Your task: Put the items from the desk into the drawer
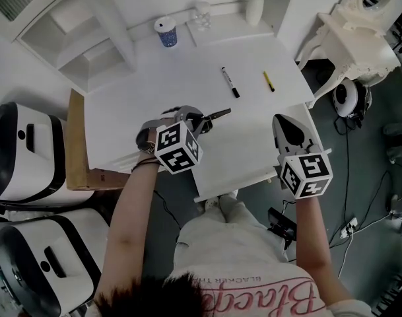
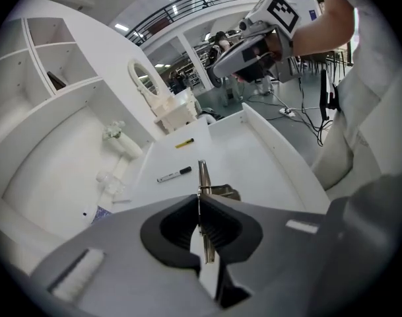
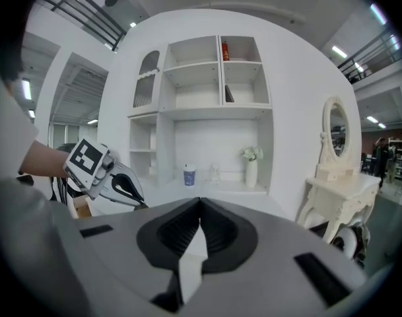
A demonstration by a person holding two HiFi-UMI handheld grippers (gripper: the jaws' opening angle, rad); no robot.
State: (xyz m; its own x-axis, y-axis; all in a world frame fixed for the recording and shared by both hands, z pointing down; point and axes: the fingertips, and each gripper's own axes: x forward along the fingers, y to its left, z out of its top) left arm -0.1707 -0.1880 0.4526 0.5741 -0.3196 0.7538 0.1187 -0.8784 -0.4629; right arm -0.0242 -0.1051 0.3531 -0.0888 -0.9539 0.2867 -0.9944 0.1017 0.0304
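My left hand-held gripper [image 1: 202, 121], mid-frame, pinches a thin metal tool [image 1: 219, 114] by one end near the open drawer [image 1: 235, 185]. The tool could swivel loose and drop outside. My right hand-held gripper [image 1: 288, 132] is closed and empty.

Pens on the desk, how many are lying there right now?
2. A black-capped marker lies near the desk's middle; a yellow pen lies just right of it. The left gripper grips a slim metal thing, too unclear to call a pen.
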